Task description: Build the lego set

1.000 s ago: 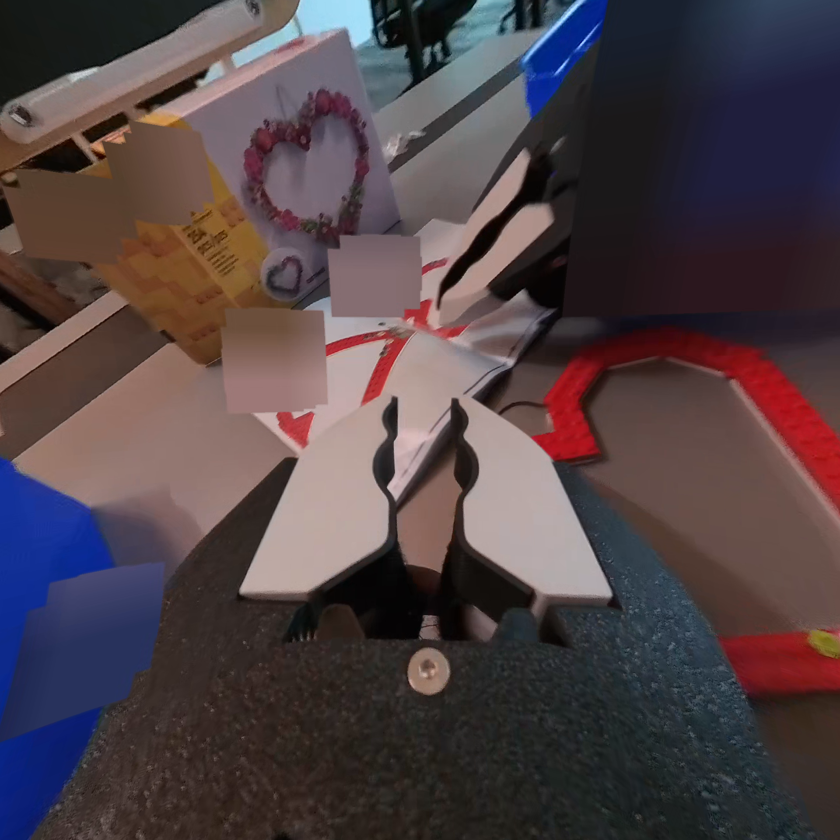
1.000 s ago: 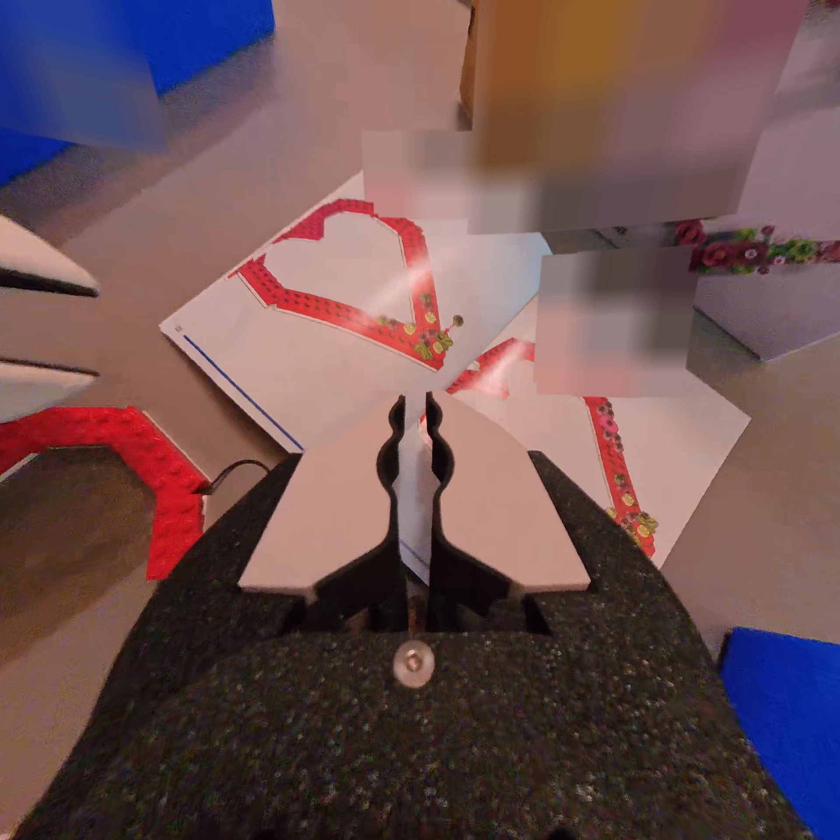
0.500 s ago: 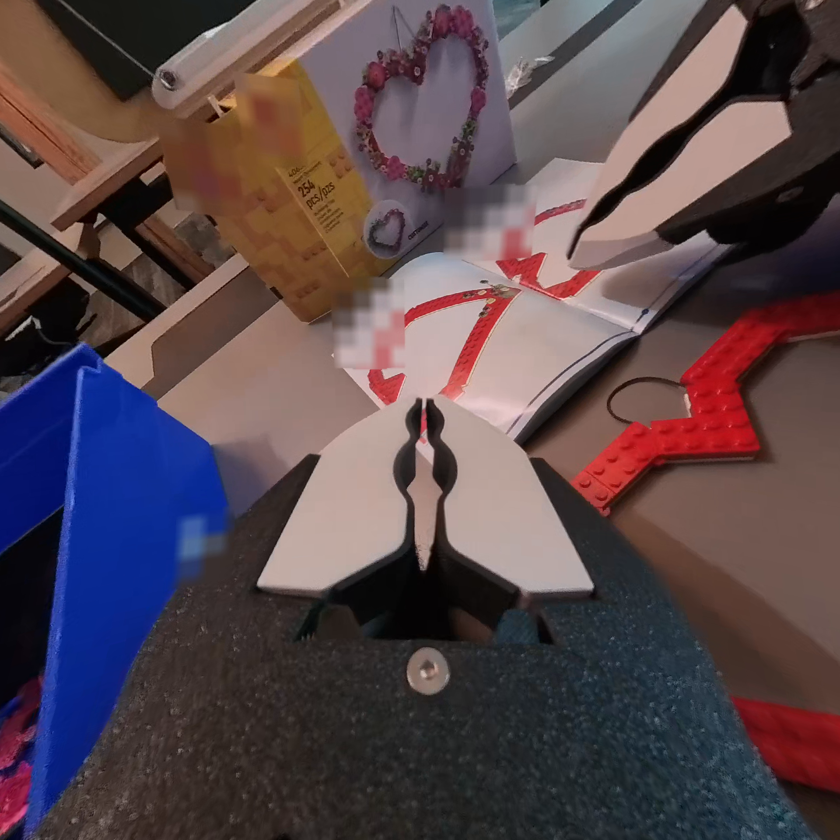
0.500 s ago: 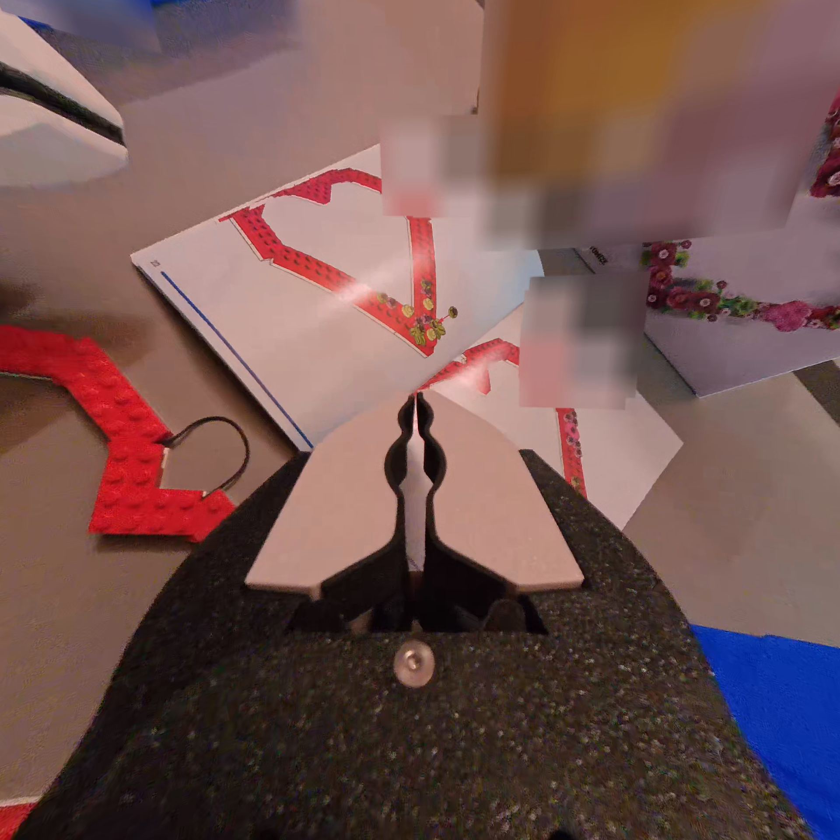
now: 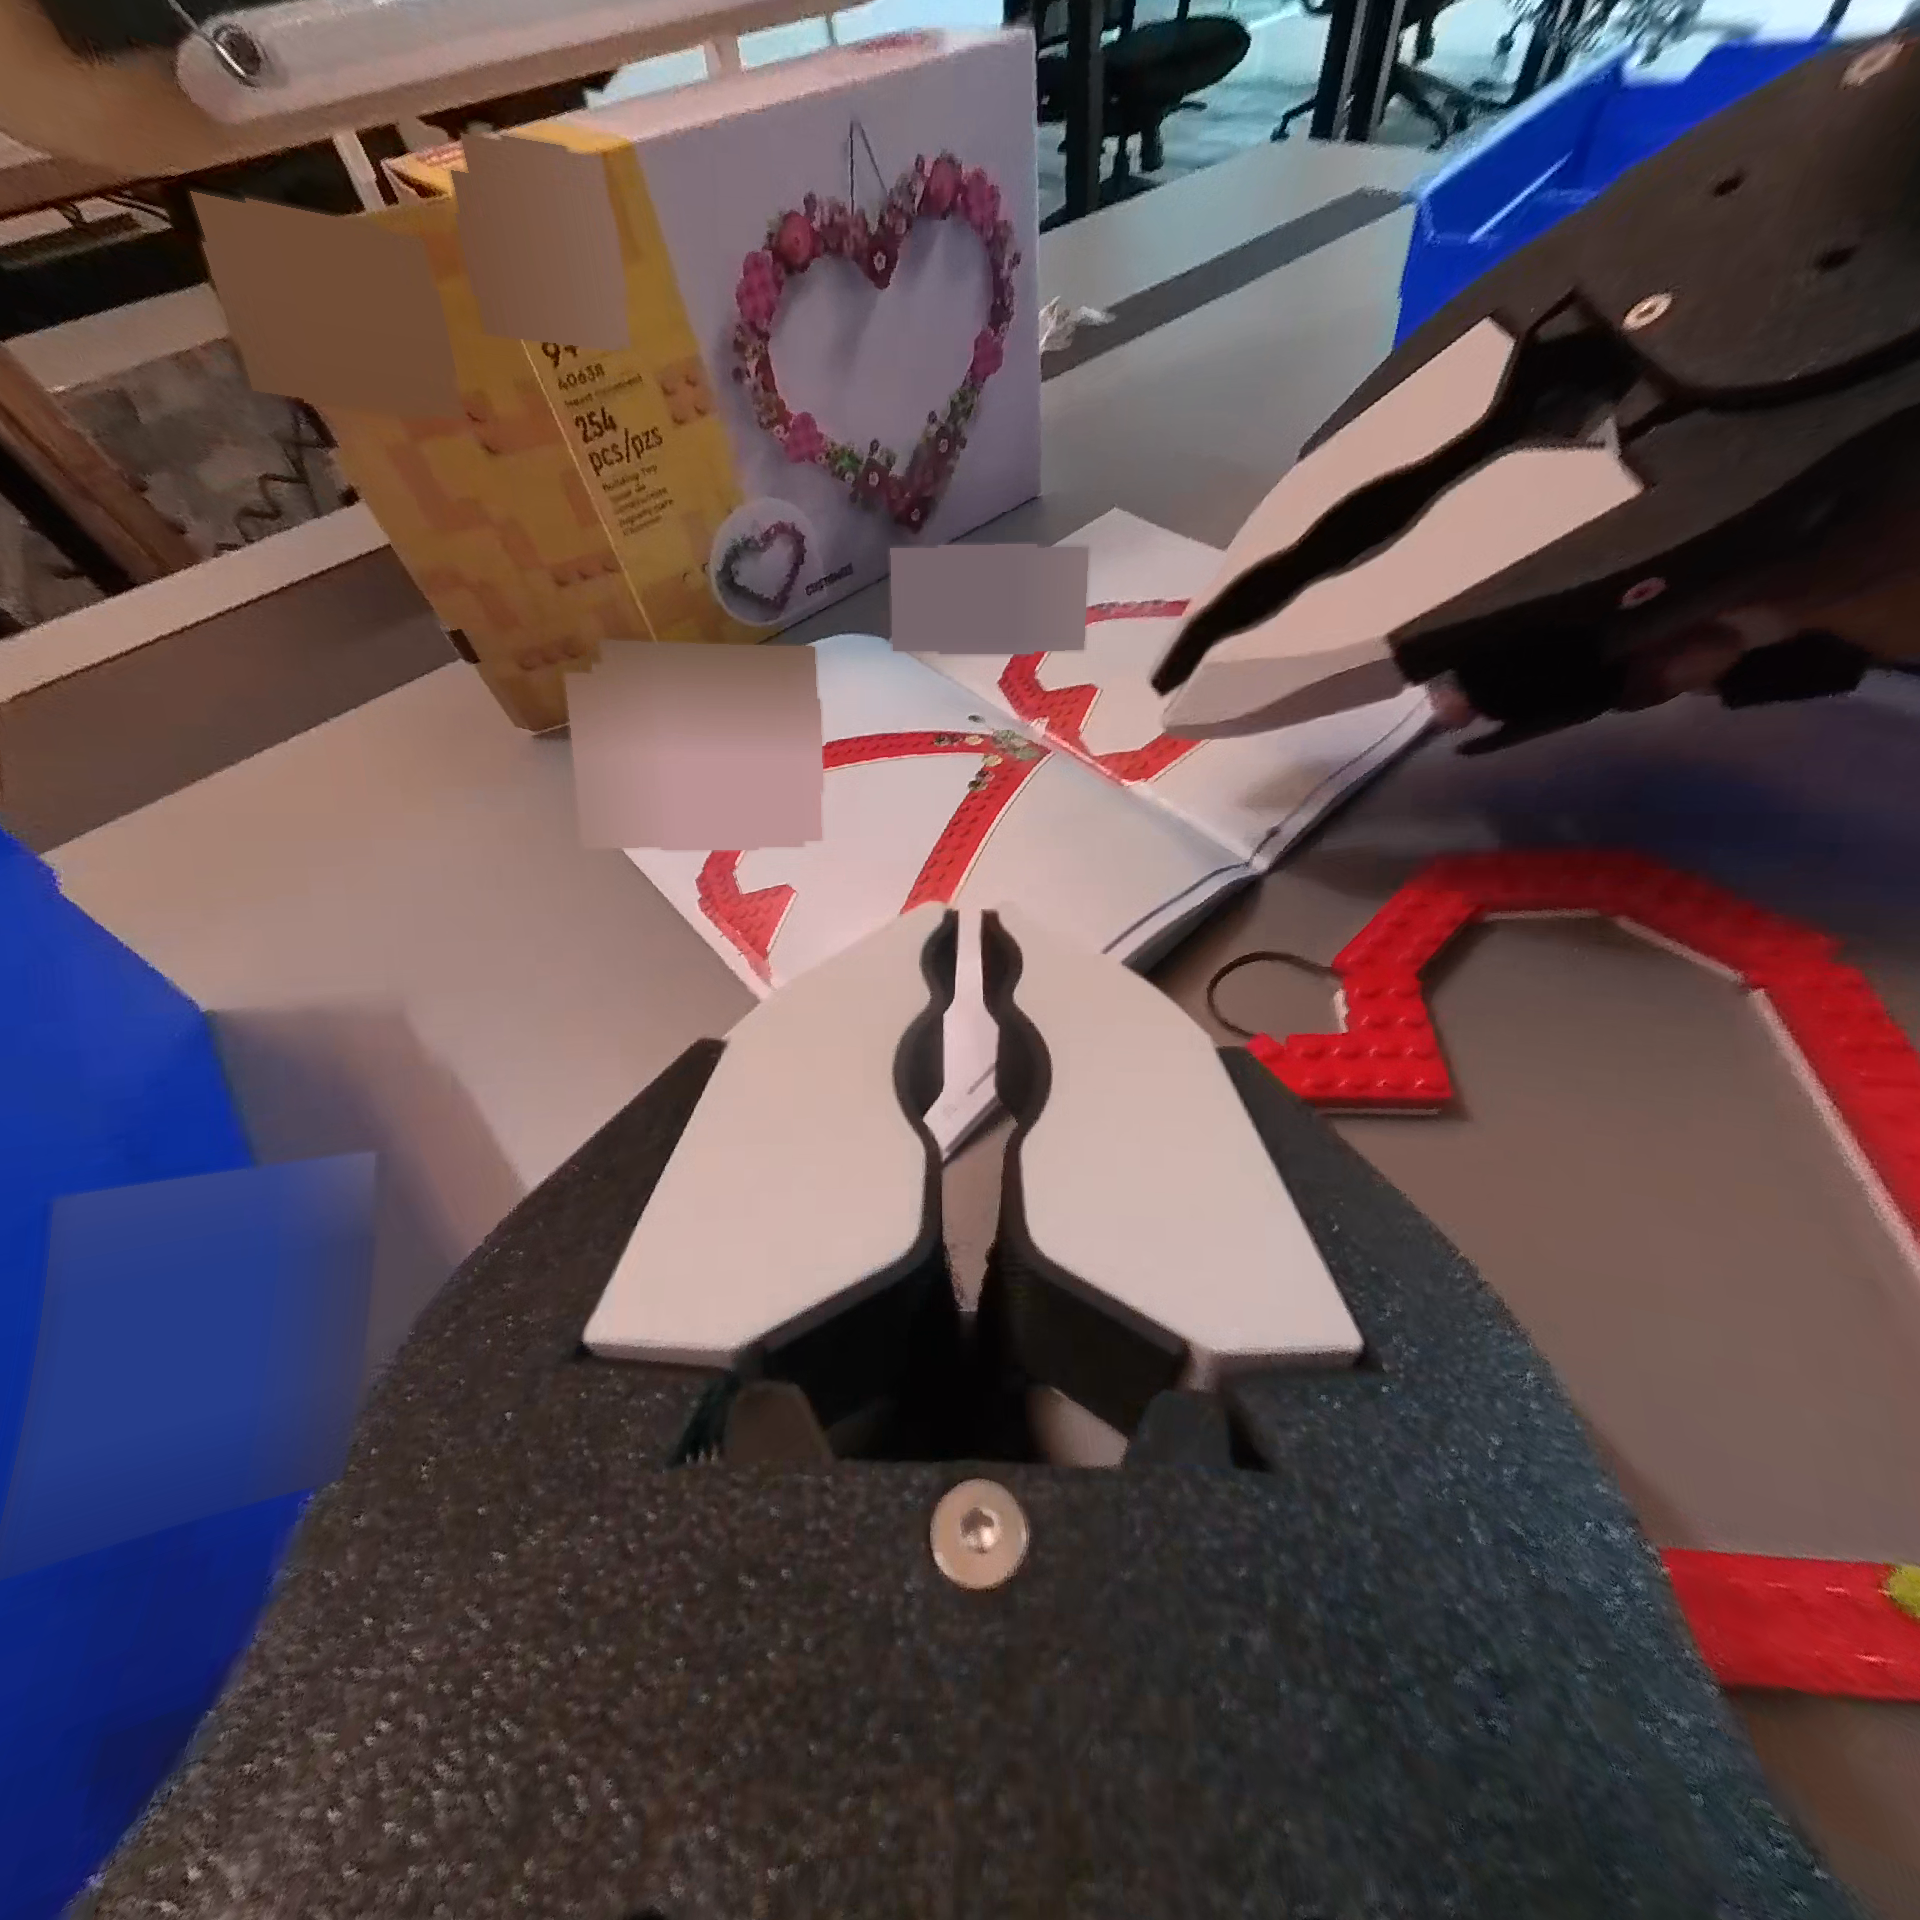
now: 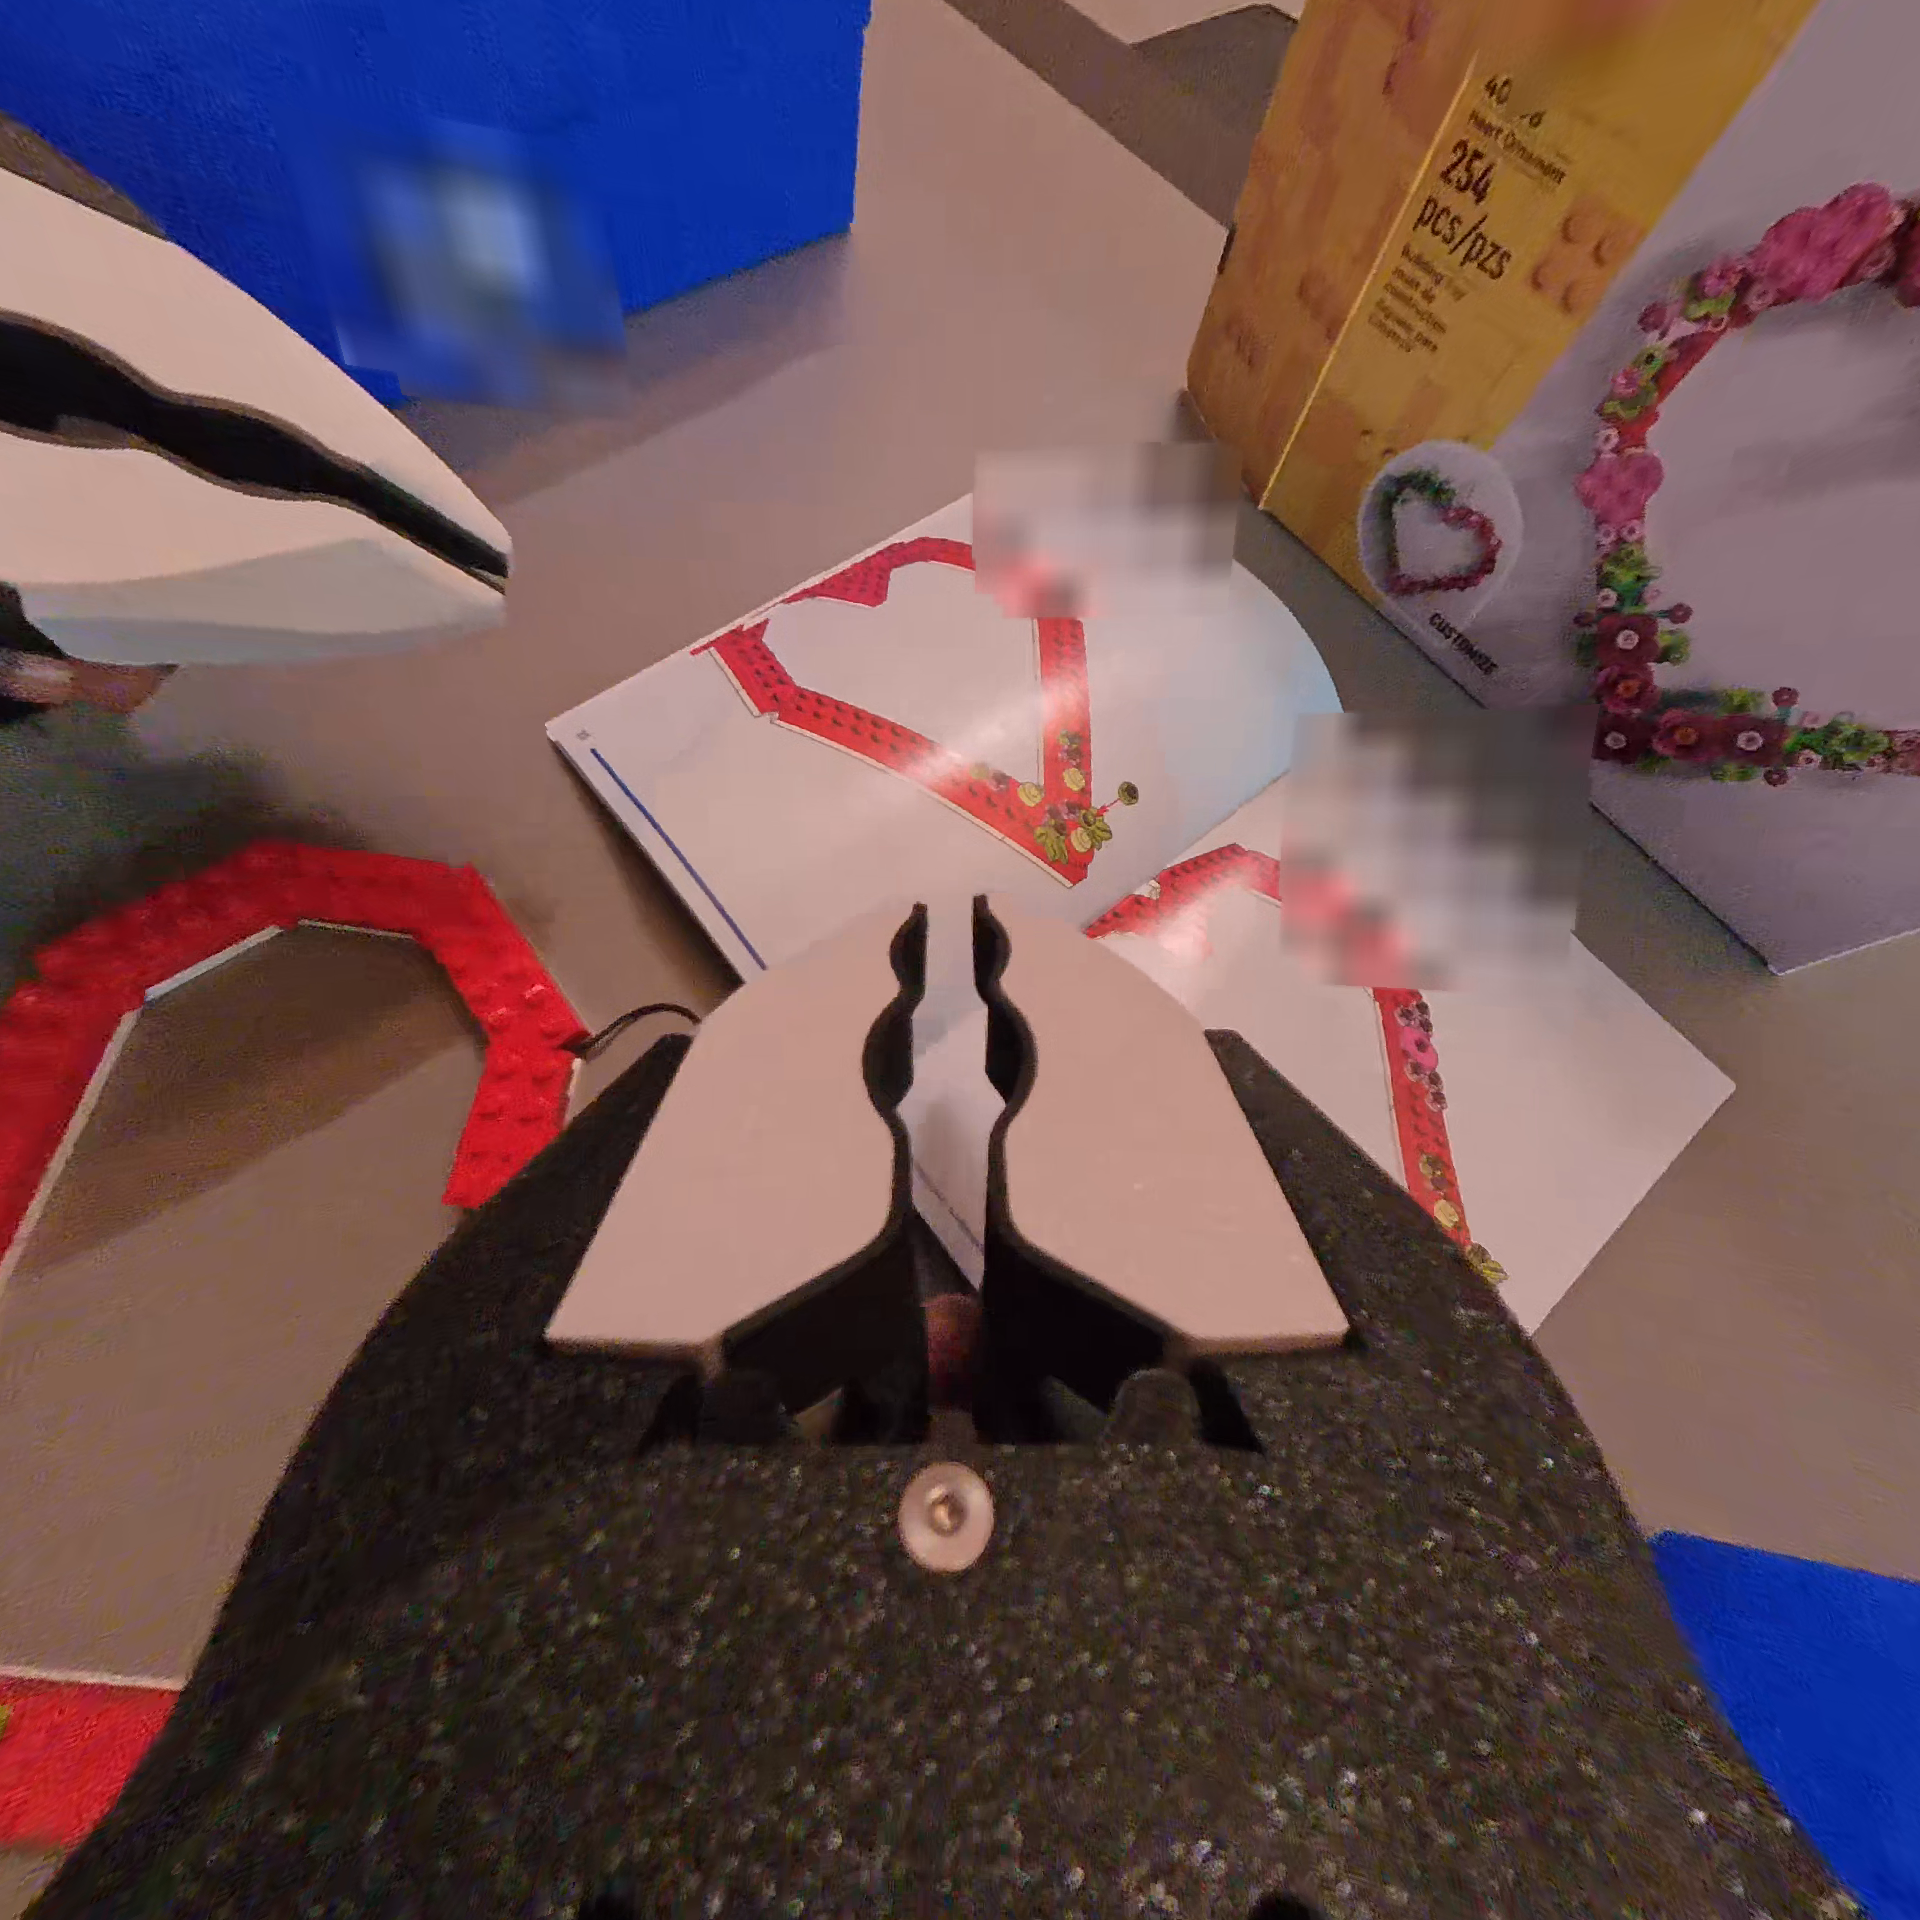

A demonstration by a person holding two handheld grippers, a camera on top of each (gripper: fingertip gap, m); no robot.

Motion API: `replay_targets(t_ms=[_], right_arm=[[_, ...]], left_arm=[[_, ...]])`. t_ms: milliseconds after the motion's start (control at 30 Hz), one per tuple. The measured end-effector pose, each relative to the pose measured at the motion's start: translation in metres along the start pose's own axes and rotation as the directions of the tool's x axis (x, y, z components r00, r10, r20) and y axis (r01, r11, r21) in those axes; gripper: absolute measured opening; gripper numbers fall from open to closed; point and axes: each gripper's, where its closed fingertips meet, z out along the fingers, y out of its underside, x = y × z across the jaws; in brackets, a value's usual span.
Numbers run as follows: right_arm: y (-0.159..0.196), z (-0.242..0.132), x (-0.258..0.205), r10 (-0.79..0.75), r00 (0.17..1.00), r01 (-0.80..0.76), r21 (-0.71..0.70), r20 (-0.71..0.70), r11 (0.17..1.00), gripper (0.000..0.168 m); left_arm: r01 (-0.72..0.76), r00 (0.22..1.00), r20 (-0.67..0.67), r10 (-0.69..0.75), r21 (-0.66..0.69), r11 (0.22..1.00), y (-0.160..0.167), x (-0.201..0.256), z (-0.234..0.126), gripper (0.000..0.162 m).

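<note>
Both grippers hover empty over the open instruction booklet [image 5: 1049, 831]. Left gripper [image 5: 964, 916] and right gripper [image 6: 945, 906]: fingers slightly parted, grasping nothing. Red heart frame [image 5: 1621, 935] lies right of frame in left view, left of frame in right view [image 6: 312, 914]; neither clearly nearer.

Right gripper [image 6: 945, 914] slightly parted above open instruction booklet [image 6: 883, 769], red heart frame [image 6: 312, 914] left, seemingly untouched

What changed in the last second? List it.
The left gripper and right gripper each nearly closed, then parted slightly; both are empty. Nothing was picked up or released. The red heart frame, open instruction booklet and box stay where they were.
</note>
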Motion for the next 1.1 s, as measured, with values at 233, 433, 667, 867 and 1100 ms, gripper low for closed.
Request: replay_targets(t_ms=[233,433,667,867,1100], right_arm=[[-0.035,-0.044,-0.047,0.094,0.980,-0.125,0.170,0.176,0.978,0.018],[-0.020,-0.150,-0.120,0.371,0.689,-0.496,0.031,0.623,0.868,0.076],[0.007,-0.251,-0.024,0.293,0.925,-0.332,0.142,0.240,0.932,0.000],[0.066,-0.239,0.115,0.113,0.992,-0.124,-0.242,-0.060,0.962,0.004],[0.152,-0.166,0.189,-0.097,0.994,0.105,-0.728,0.054,0.677,0.010]], left_arm=[[0.079,0.995,-0.059,-0.076,0.034,0.996,-0.008,0.004,-0.004,0.004],[0.150,0.971,-0.200,-0.134,0.064,0.987,-0.015,0.019,-0.006,0.025],[0.274,0.922,-0.329,-0.205,0.176,0.945,-0.043,0.023,-0.012,0.041],[0.221,0.945,-0.288,-0.154,0.219,0.950,-0.058,0.025,-0.011,0.029],[0.184,0.968,-0.212,-0.136,0.221,0.958,-0.055,0.020,-0.004,0.024]])
